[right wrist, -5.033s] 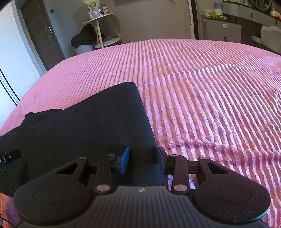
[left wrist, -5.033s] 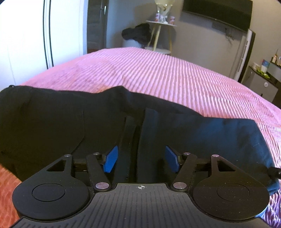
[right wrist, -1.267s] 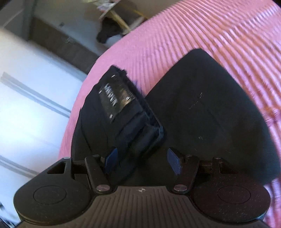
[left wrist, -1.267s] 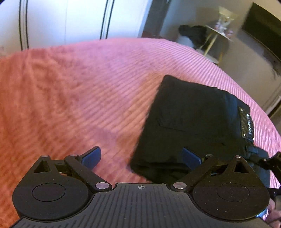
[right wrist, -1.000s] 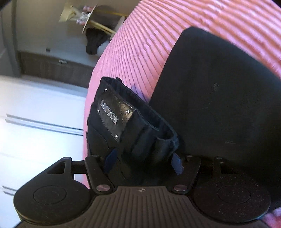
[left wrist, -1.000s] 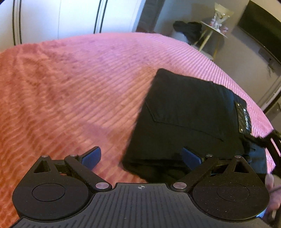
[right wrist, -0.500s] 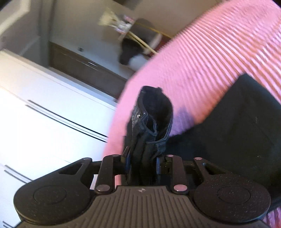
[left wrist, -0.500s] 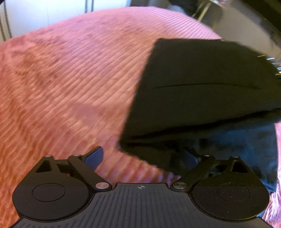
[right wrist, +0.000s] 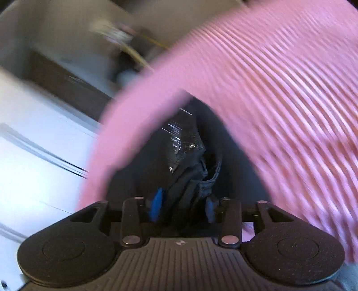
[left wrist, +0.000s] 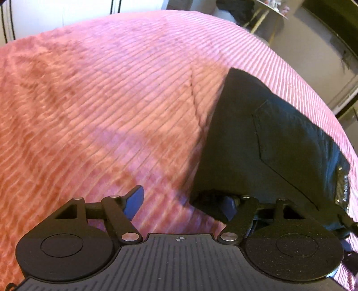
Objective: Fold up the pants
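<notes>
The black pants (left wrist: 264, 143) lie folded into a compact bundle on the pink ribbed bedspread (left wrist: 100, 100), back pocket up. My left gripper (left wrist: 181, 201) is open wide; its right finger sits under the bundle's near corner, its left finger over bare bedspread. In the blurred right wrist view the right gripper (right wrist: 183, 206) holds the pants' waistband (right wrist: 190, 174) between its blue pads, with the shiny label (right wrist: 181, 138) just beyond. Its jaws stand partly apart with the fabric filling the gap.
White wardrobe doors (right wrist: 33, 145) stand left of the bed. A small side table with dark clothing (left wrist: 237, 9) stands beyond the bed's far edge. A dark TV (left wrist: 331, 24) hangs on the grey wall at right.
The right gripper has swung fast, still holding the waistband, and its jaws have spread a little. The raised bundle has come down flat on the bed. The left gripper stays open at its near corner.
</notes>
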The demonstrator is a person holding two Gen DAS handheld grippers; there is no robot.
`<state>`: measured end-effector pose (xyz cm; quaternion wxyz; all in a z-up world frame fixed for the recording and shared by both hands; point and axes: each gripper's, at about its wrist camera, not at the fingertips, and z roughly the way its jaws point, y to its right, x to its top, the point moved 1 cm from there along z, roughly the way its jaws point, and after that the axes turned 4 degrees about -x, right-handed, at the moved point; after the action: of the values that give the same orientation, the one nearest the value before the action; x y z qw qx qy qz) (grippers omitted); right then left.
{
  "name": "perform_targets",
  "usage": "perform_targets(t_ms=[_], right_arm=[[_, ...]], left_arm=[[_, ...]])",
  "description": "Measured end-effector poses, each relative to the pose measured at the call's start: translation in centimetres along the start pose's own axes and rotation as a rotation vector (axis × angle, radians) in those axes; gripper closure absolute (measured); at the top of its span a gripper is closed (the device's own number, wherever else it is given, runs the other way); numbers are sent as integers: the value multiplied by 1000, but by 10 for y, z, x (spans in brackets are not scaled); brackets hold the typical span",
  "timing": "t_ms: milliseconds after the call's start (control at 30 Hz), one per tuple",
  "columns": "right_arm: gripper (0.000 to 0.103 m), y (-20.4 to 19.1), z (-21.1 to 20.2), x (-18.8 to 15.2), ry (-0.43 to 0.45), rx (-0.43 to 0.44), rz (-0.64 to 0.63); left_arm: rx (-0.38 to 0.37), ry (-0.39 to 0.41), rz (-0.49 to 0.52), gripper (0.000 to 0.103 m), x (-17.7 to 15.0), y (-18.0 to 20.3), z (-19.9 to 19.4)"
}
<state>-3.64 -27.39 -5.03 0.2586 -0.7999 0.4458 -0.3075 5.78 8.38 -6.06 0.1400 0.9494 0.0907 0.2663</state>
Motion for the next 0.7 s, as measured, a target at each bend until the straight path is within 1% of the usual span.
perform_targets(t_ms=[33, 67, 100, 133, 167, 200, 267, 333, 400, 433, 467, 533, 600, 633, 700], right_arm=[[59, 8, -1, -1, 14, 40, 38], [55, 13, -2, -1, 25, 67, 77], [47, 16, -4, 1, 32, 87, 98], [43, 18, -4, 4, 38, 115, 118], [36, 20, -3, 7, 35, 134, 134], [33, 20, 2, 11, 33, 145, 146], [33, 24, 15, 23, 31, 156, 175], [36, 22, 23, 26, 24, 173, 188], [54, 16, 27, 30, 22, 135, 154], [60, 11, 27, 30, 27, 113, 127], [70, 5, 25, 32, 34, 85, 82], [73, -13, 21, 32, 60, 60, -2], [75, -38, 6, 30, 119, 38, -125], [75, -47, 2, 30, 145, 37, -160], [76, -62, -10, 30, 177, 58, -184]], left_arm=[[-15, 4, 1, 25, -1, 0, -2], [-23, 7, -1, 25, -1, -1, -4], [-25, 7, -1, 25, -2, 0, -6], [-29, 5, 0, 25, -2, 0, -6], [-30, 5, 4, 25, -2, 1, -7], [-28, 6, 11, 25, -3, 3, -7], [-23, 2, 18, 25, -3, 4, -6], [-18, -4, 19, 25, -3, 4, -4], [-18, -5, 23, 24, -3, 5, -4], [-19, -4, 26, 24, -3, 6, -5], [-17, -3, 28, 24, -3, 6, -5], [-13, -2, 32, 24, -3, 7, -4], [-7, -4, 33, 21, -3, 7, -3], [-2, 0, 33, 21, -3, 7, -4], [3, 7, 32, 20, -3, 7, -5]])
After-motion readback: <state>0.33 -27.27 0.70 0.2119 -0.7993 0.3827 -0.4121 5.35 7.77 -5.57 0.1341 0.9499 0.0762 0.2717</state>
